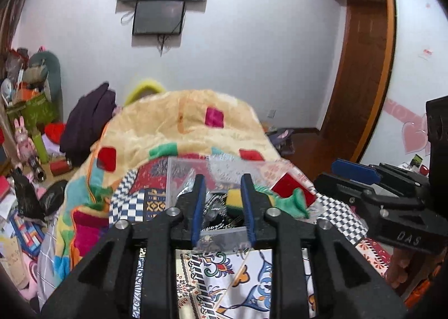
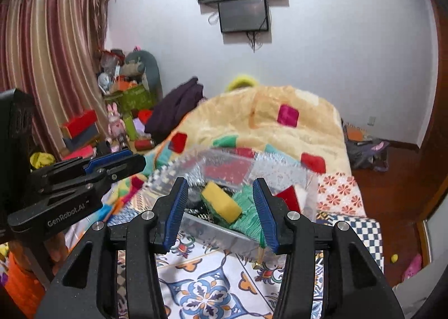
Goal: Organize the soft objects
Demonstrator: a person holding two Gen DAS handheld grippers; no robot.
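Note:
A clear plastic box [image 2: 280, 176] sits on the patterned bedspread [image 2: 201, 285]. It holds a yellow sponge [image 2: 221, 201], a green knitted cloth [image 2: 247, 217] and dark items. In the left wrist view the box [image 1: 190, 168] shows the sponge [image 1: 234, 198] and the green cloth [image 1: 291, 201] draped over its right rim. My left gripper [image 1: 224, 187] is open and empty at the box's near rim. My right gripper [image 2: 219, 198] is open and empty, its fingers either side of the box's near wall. Each gripper also shows from the side in the other's view, the right [image 1: 364, 179] and the left [image 2: 112, 162].
A rumpled yellow patchwork quilt [image 2: 266, 128] is heaped behind the box. Clutter of boxes, bags and toys [image 2: 120, 112] lies to the left by the curtain. A dark garment [image 1: 86, 120] lies at the quilt's left. Wooden floor with bags [image 2: 366, 151] is to the right.

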